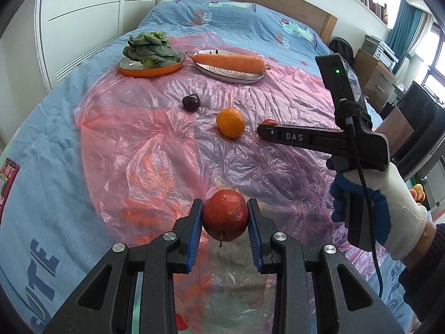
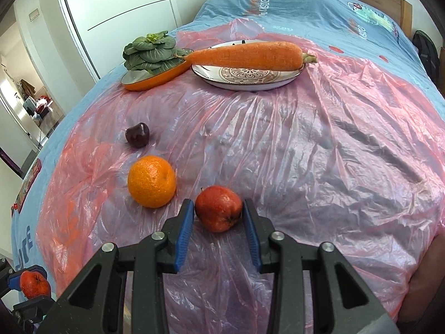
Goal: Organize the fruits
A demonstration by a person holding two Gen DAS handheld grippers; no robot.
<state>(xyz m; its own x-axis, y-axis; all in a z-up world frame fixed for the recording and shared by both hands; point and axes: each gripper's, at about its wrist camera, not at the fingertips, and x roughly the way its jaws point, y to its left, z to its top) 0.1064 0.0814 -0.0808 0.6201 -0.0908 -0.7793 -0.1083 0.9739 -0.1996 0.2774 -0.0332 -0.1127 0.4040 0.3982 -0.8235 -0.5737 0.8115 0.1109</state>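
Left claw [image 1: 224,220]: clenched on a red apple [image 1: 225,218], blue pads pressing both its sides, held above the sheet [image 1: 155,150].
Right claw [image 2: 218,217]: released; its pads flanked a second red fruit [image 2: 218,211], the left pad just beside it, a slim gap at the right. That fruit lay on the sheet.
Right claw from the left camera: at 3 o'clock, gripped by a gloved hand [image 1: 389,208], its tip against the red fruit [image 1: 268,122].
Orange [image 2: 151,181]: on the sheet at 10 o'clock from the right claw, just beside the red fruit.
Plum [image 2: 137,135]: dark, at 11 o'clock past the orange, apart from it.
Carrot [image 2: 250,55]: lay across a patterned plate [image 2: 239,83] at 12 o'clock, far side of the sheet.
Greens [image 2: 151,53]: on an orange dish [image 2: 150,79], left of the plate and touching it.
Sheet: pink plastic, wrinkled, spread over a blue bed [image 1: 41,167].
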